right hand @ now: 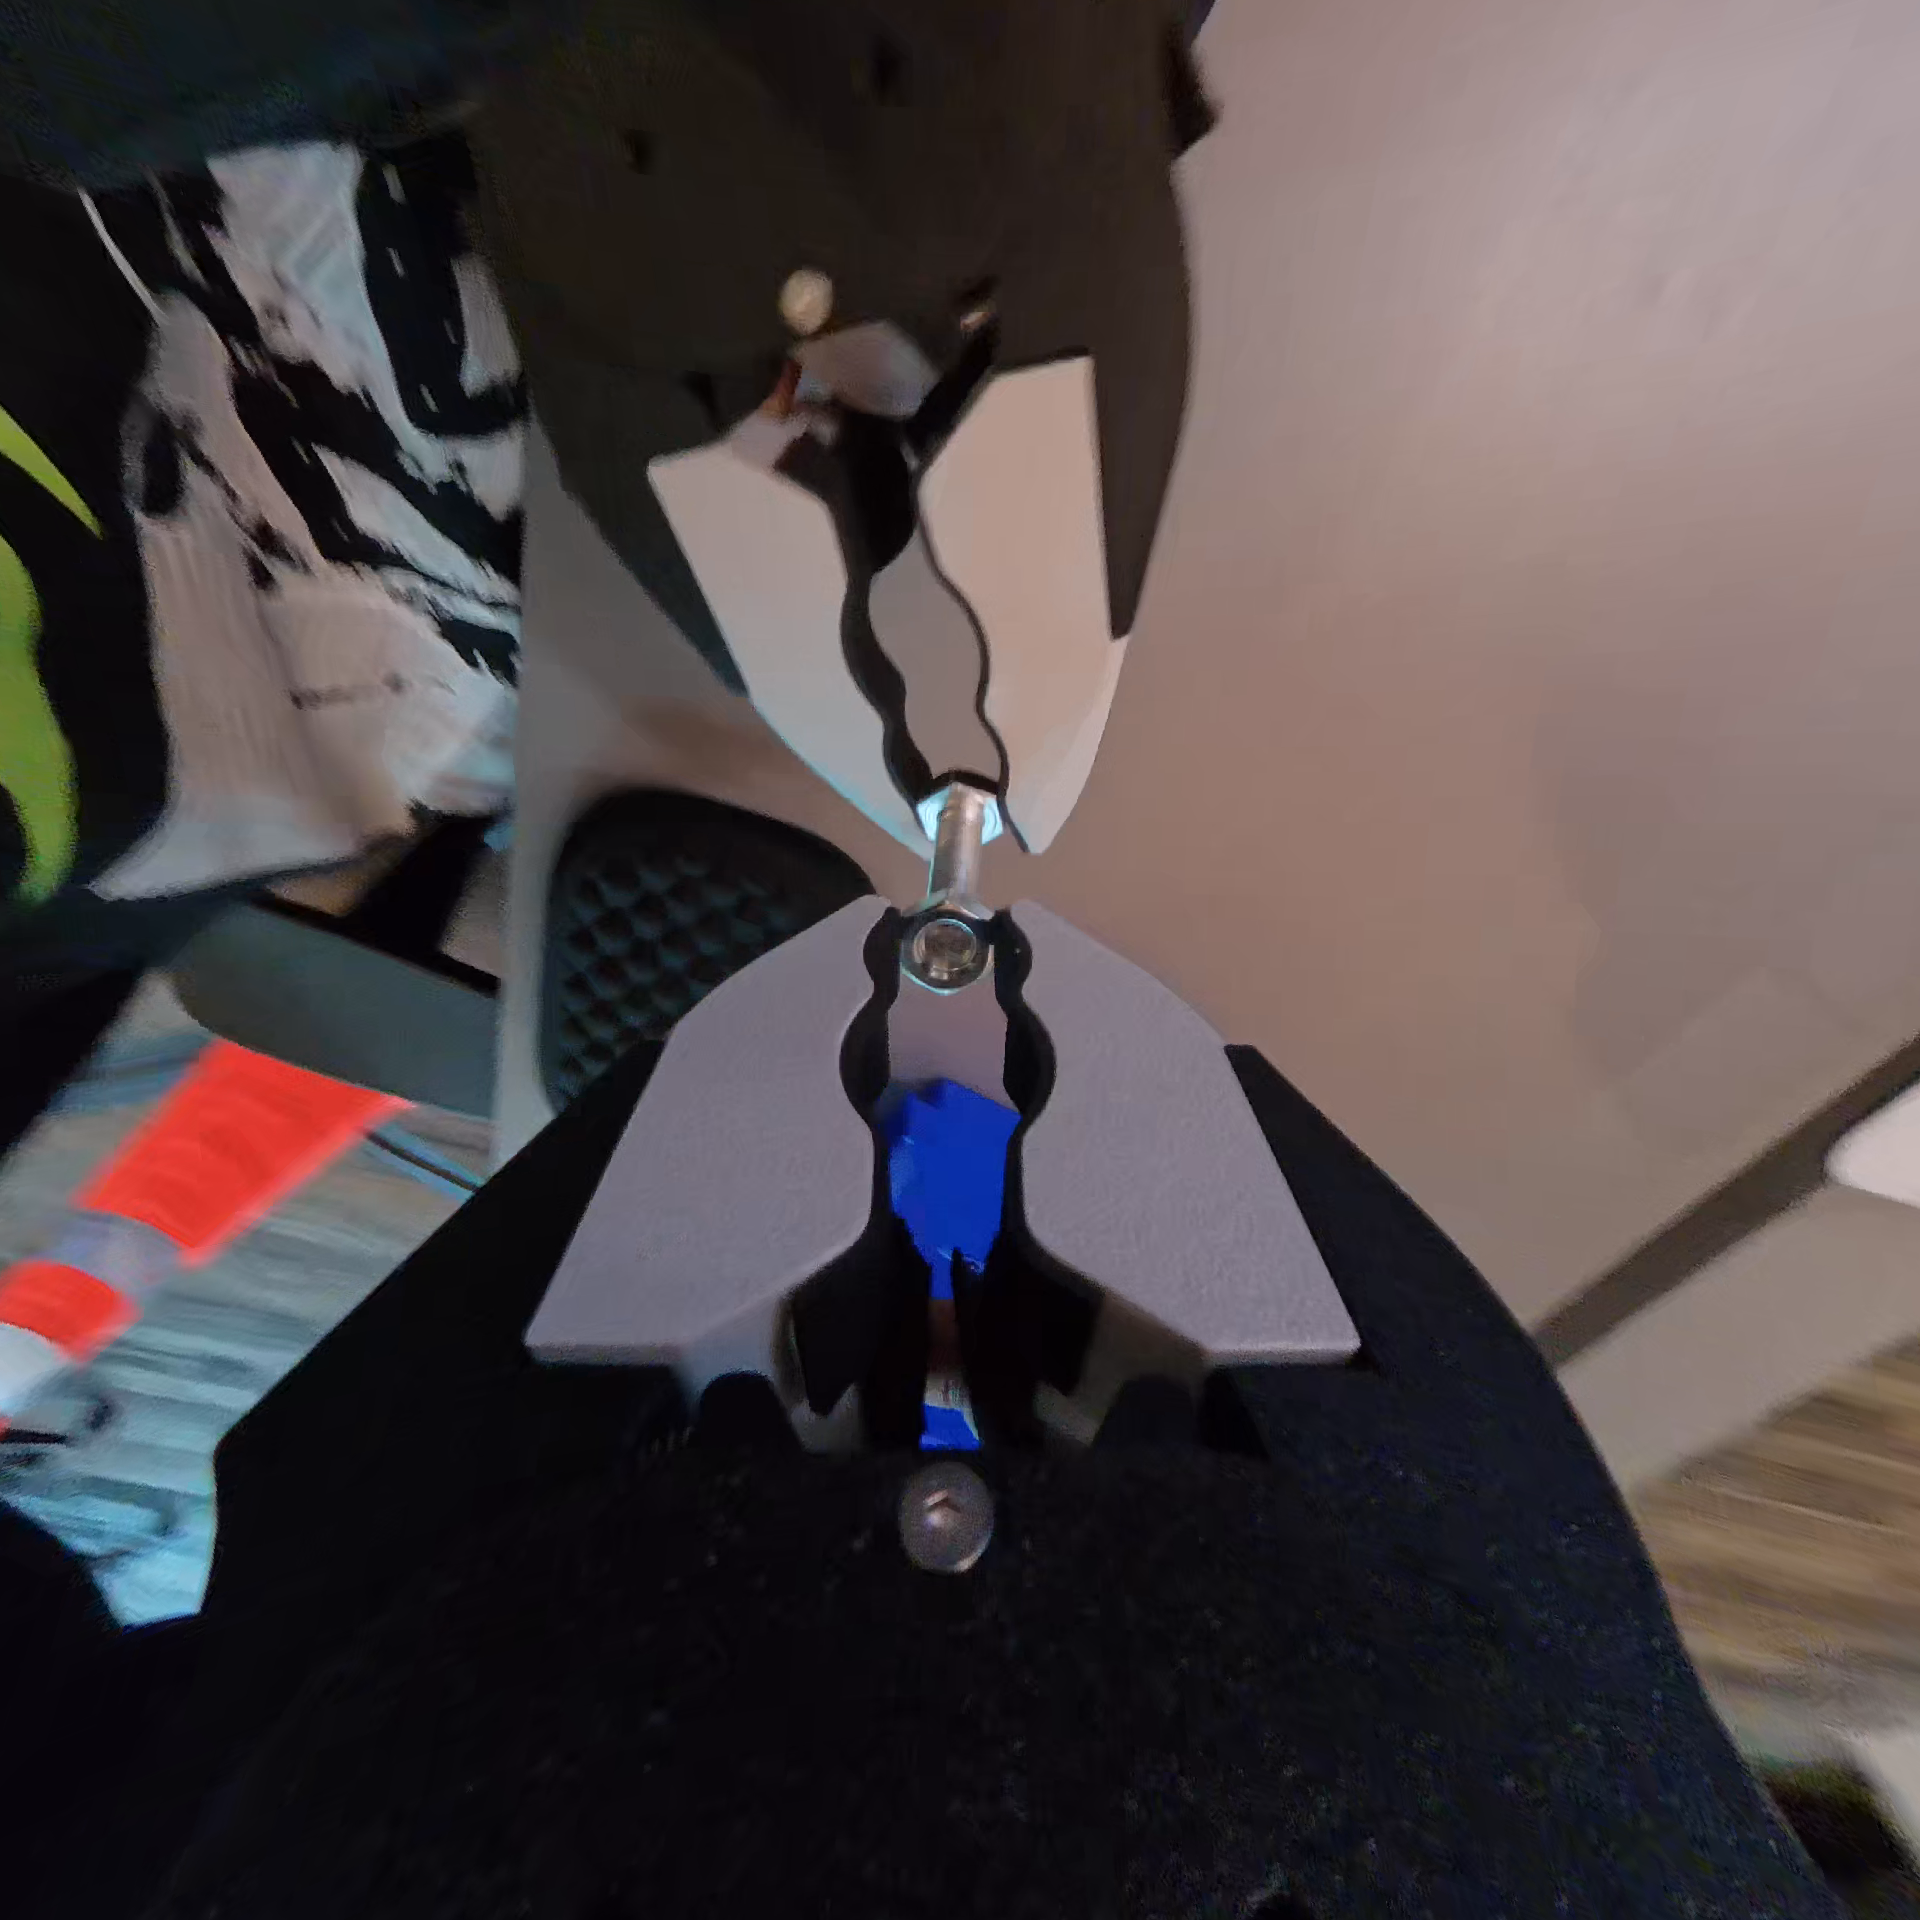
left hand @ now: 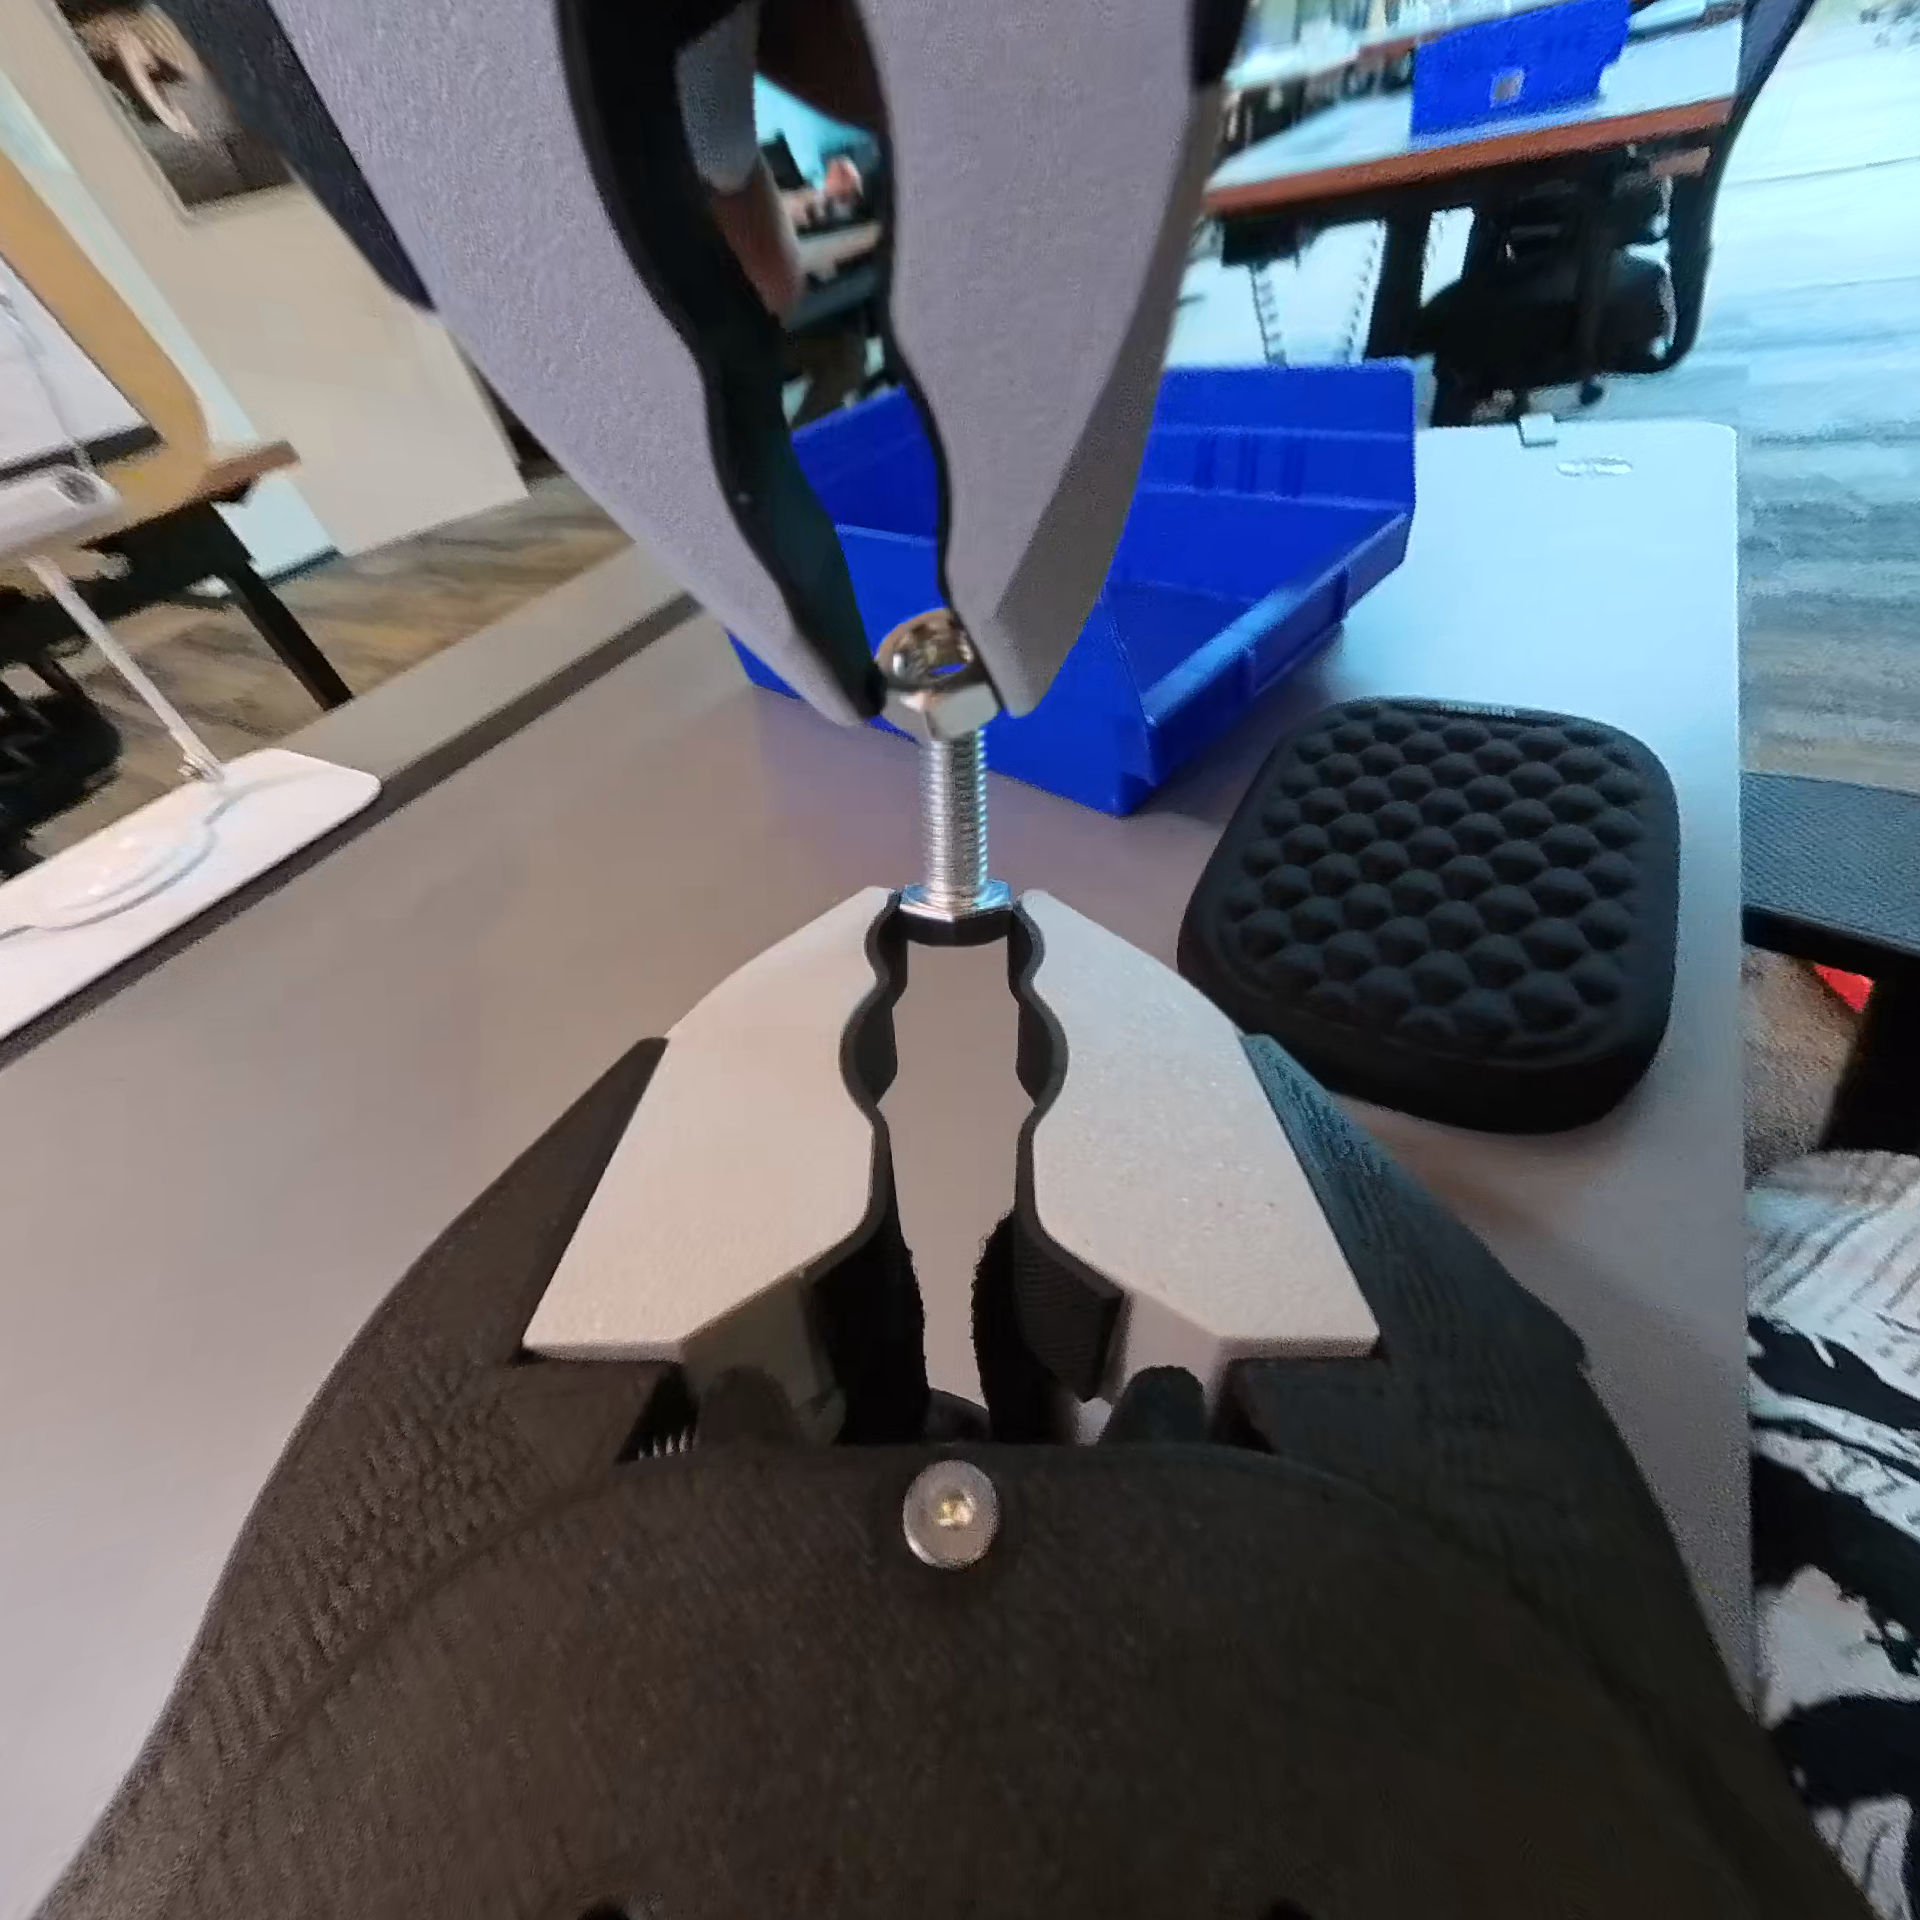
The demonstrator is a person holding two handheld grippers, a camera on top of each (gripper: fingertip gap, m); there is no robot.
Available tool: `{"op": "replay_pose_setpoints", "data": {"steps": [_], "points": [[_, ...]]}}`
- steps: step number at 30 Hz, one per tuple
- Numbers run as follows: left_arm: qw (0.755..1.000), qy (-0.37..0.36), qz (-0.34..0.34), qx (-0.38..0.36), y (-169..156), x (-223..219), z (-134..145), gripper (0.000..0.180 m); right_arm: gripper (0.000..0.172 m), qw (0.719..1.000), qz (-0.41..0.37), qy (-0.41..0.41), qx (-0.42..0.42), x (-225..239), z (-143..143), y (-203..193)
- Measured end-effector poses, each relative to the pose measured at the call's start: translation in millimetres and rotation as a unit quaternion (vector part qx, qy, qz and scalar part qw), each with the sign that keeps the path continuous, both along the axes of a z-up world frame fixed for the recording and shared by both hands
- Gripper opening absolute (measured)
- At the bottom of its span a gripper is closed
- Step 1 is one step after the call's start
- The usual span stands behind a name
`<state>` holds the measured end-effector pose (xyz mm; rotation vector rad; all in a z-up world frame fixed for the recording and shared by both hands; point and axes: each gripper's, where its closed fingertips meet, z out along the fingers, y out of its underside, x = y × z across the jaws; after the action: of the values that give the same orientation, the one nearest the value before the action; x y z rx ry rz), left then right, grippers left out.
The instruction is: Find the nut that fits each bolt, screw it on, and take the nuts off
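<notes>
— While the bolt (left hand: 943, 810) hangs in mid-air above the grey table (left hand: 520, 935), what worries you?

— Cross-threading. The left gripper (left hand: 951, 914) is closed narrowly on the hex nut (left hand: 951, 902) at the bolt's near end, and the right gripper (left hand: 930, 681) pinches the head end from the far side, with what looks like a second nut (left hand: 948, 713) under the head. If the two tools tilt off one line, I judge the thread could bind.

— And slipping?

— Likely enough (only the pad tips touch metal). A twist against a thin nut could pop it free, and it might roll toward the black dimpled pad (left hand: 1434, 914) on the right or miss the blue bin (left hand: 1195, 582) beyond.
</notes>
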<state>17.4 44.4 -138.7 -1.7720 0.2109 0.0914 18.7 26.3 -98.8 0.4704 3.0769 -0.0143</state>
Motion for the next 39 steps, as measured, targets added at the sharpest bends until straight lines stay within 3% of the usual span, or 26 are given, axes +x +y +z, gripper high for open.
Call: {"op": "replay_pose_setpoints", "data": {"steps": [3, 12, 19, 23, 32, 39], "points": [[0.999, 0.007, 0.014, 0.030, 0.8, 0.4, 9.0, 0.018, 0.017, 0.997, -0.059, -0.027, -0.033, -1.9, 2.8, -6.4], [0.995, -0.070, -0.001, 0.077, -3.7, -4.2, 15.4, 0.018, 0.017, 0.993, -0.030, 0.047, -0.103, -11.6, 15.8, -10.9], [0.986, -0.091, -0.026, 0.140, -13.5, -1.7, 29.9, 0.018, 0.017, 0.966, -0.012, 0.120, -0.229, -6.3, 36.0, -25.0], [0.985, -0.106, 0.000, 0.139, -20.8, -15.9, 27.3, 0.019, 0.017, 0.947, -0.067, 0.149, -0.276, 7.5, 38.3, -15.9], [0.975, -0.125, -0.011, 0.182, -48.6, -35.5, 40.4, 0.018, 0.017, 0.911, -0.285, 0.171, -0.242, 81.7, -97.2, 51.7], [0.978, -0.110, -0.028, 0.174, -47.0, -27.2, 35.1, 0.018, 0.017, 0.902, -0.307, 0.189, -0.239, 90.6, -116.1, 59.2]]}}
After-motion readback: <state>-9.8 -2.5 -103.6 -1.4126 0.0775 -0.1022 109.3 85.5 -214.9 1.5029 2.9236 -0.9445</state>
